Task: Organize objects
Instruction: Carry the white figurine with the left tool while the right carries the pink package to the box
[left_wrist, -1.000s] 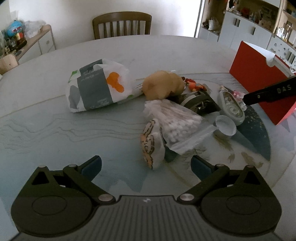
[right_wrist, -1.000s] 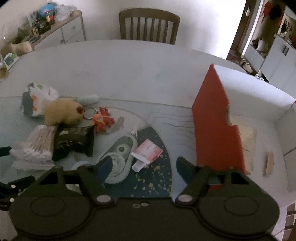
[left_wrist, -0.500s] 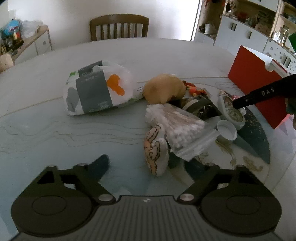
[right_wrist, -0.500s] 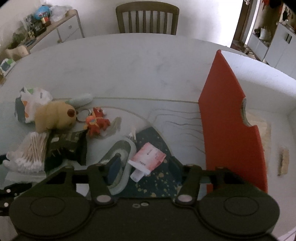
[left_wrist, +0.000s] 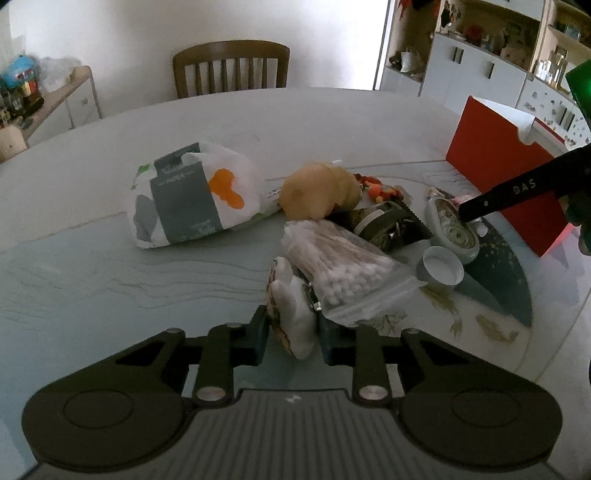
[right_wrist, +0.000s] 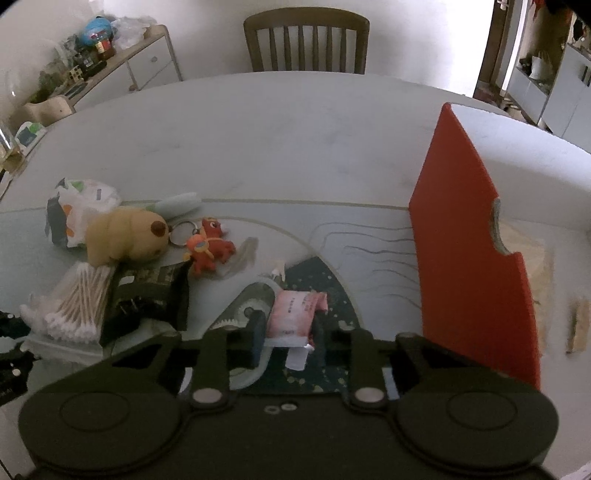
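My left gripper (left_wrist: 291, 334) is shut on a small white striped plush toy (left_wrist: 291, 314) at the near edge of the pile. A bag of cotton swabs (left_wrist: 343, 262) lies against the toy. My right gripper (right_wrist: 286, 332) is shut on a pink sachet (right_wrist: 295, 310) that lies over a white tape dispenser (right_wrist: 243, 306). The right gripper's finger also shows in the left wrist view (left_wrist: 517, 190), above the dispenser (left_wrist: 452, 229). The red open box (right_wrist: 465, 251) stands to the right.
On the round table (right_wrist: 295, 129) lie a tan plush (right_wrist: 125, 236), a red keychain figure (right_wrist: 208, 247), a dark packet (right_wrist: 147, 299), a white printed bag (left_wrist: 192, 197) and a small white cup (left_wrist: 441, 266). A chair (left_wrist: 232, 66) stands behind.
Both grippers have moved forward and closed: the left around the small plush toy, the right around the pink sachet.
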